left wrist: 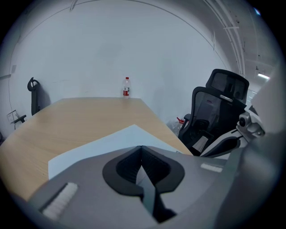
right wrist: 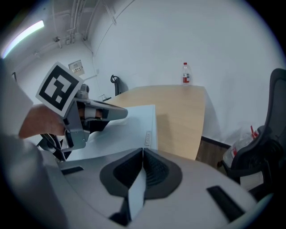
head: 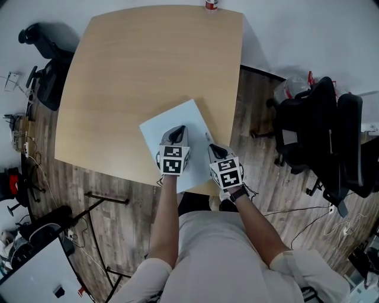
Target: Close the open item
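Observation:
A flat pale-blue folder [head: 172, 122] lies shut on the wooden table [head: 136, 65] near its front edge; it also shows as a folder [left wrist: 100, 145] in the left gripper view and a folder [right wrist: 129, 129] with a small label at its edge in the right gripper view. My left gripper [head: 176, 134] hovers over the folder's near part, jaws shut with nothing between them [left wrist: 141, 146]. My right gripper [head: 210, 147] is at the folder's right edge, also shut and empty [right wrist: 143, 150]. The left gripper [right wrist: 119, 113] shows in the right gripper view.
A small bottle with a red label [head: 211, 5] stands at the table's far edge. Black office chairs [head: 323, 136] stand to the right of the table, another chair [head: 44, 71] to the left. Cables and gear lie on the floor.

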Action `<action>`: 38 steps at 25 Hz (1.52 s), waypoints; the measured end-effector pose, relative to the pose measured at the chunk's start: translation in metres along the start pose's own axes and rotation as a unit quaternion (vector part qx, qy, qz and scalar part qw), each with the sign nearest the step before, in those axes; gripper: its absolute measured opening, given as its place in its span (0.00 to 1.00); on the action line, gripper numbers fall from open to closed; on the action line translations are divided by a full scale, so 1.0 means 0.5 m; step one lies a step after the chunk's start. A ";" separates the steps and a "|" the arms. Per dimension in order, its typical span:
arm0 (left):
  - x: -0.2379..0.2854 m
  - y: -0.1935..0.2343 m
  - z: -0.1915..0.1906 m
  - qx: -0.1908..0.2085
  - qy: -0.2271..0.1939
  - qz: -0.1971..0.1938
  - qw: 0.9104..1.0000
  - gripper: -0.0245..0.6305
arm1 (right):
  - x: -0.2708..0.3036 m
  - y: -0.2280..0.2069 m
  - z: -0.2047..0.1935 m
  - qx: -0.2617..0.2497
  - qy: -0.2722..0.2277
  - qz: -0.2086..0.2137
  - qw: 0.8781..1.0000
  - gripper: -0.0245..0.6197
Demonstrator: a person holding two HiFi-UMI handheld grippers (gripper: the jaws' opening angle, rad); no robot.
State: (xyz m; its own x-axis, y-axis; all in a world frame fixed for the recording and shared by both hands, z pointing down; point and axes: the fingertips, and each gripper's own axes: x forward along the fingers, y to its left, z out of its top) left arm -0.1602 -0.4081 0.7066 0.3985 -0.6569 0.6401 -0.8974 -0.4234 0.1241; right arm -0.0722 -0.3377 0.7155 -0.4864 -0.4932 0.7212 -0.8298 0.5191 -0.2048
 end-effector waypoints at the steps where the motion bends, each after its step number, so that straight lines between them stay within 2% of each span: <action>1: 0.003 0.002 -0.002 0.003 0.004 0.000 1.000 0.05 | 0.002 -0.001 -0.002 0.002 0.000 0.000 1.000 0.06; 4: 0.020 0.000 -0.028 0.021 0.034 -0.004 0.999 0.05 | 0.005 -0.004 -0.002 0.008 0.000 -0.001 1.000 0.06; 7: 0.036 -0.011 -0.050 0.058 0.074 -0.006 0.996 0.05 | 0.007 -0.004 -0.001 0.010 0.004 -0.002 1.000 0.06; 9: 0.040 -0.011 -0.055 0.057 0.088 -0.012 0.994 0.05 | 0.009 -0.003 -0.001 0.009 0.005 -0.004 1.000 0.06; 12: 0.044 -0.010 -0.058 0.042 0.097 -0.027 0.994 0.05 | 0.011 -0.005 -0.003 0.013 0.007 -0.006 1.000 0.06; 19: 0.055 -0.016 -0.065 0.065 0.093 -0.012 0.993 0.05 | 0.019 -0.007 -0.004 -0.013 0.011 -0.017 1.000 0.06; 23: 0.062 -0.014 -0.053 0.054 0.091 -0.021 0.994 0.05 | 0.024 -0.016 0.002 -0.022 0.008 -0.013 1.000 0.06; 26: 0.047 -0.017 -0.041 0.051 0.078 -0.026 0.995 0.05 | 0.011 -0.014 0.007 0.006 -0.003 0.003 1.000 0.06; 29: 0.007 -0.024 -0.012 0.035 0.047 -0.021 0.998 0.05 | -0.029 -0.011 0.029 0.002 -0.030 0.011 0.999 0.06; 34: -0.079 -0.052 0.033 0.018 -0.002 0.007 1.000 0.05 | -0.108 -0.008 0.079 -0.005 -0.085 0.016 0.996 0.06; 38: -0.161 -0.092 0.077 0.016 -0.052 0.037 0.998 0.05 | -0.179 -0.001 0.116 -0.012 -0.132 0.026 0.991 0.06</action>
State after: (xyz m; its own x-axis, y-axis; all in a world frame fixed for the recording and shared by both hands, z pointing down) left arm -0.1437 -0.3600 0.6200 0.3500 -0.7481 0.5637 -0.9196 -0.3892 0.0544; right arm -0.0443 -0.3343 0.6127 -0.5847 -0.6293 0.5120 -0.7971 0.5629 -0.2184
